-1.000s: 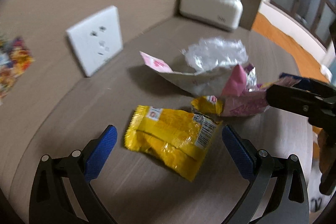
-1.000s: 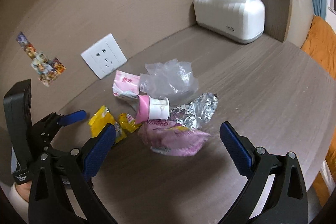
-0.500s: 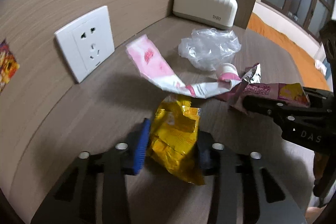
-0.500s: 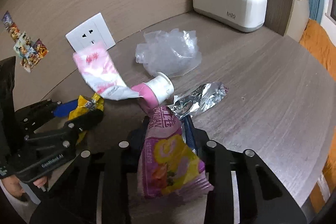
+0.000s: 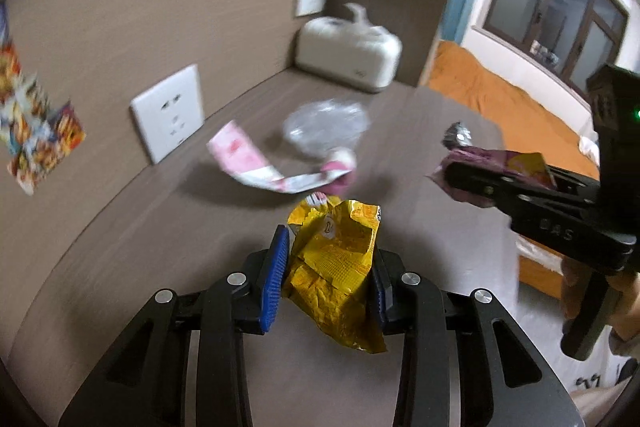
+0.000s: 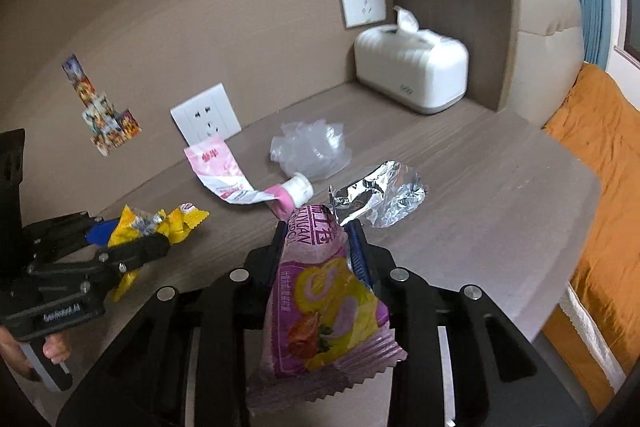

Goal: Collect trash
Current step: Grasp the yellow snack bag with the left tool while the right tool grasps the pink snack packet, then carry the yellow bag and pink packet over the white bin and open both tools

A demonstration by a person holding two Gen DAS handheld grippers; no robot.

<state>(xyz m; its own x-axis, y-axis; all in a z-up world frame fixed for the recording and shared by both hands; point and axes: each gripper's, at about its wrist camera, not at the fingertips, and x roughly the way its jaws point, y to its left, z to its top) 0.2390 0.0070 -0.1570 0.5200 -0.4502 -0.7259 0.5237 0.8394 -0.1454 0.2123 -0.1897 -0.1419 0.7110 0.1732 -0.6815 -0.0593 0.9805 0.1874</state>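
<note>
My left gripper (image 5: 330, 259) is shut on a crumpled yellow snack wrapper (image 5: 334, 267) and holds it above the table; they also show at the left of the right wrist view (image 6: 152, 227). My right gripper (image 6: 318, 251) is shut on a purple snack wrapper (image 6: 324, 303), lifted off the table; it shows at the right of the left wrist view (image 5: 496, 167). On the table lie a pink and white squeezed tube (image 6: 240, 183), a clear plastic bag (image 6: 310, 151) and a piece of silver foil (image 6: 380, 195).
A white tissue box (image 6: 412, 75) stands in the far corner of the wooden table (image 6: 480, 187). Wall sockets (image 6: 206, 119) sit on the brown wall behind the trash. An orange bed cover (image 6: 600, 155) lies beyond the table's right edge.
Both grippers closed on their wrappers, the left on the yellow one and the right on the purple one, then lifted them up and back from the table.
</note>
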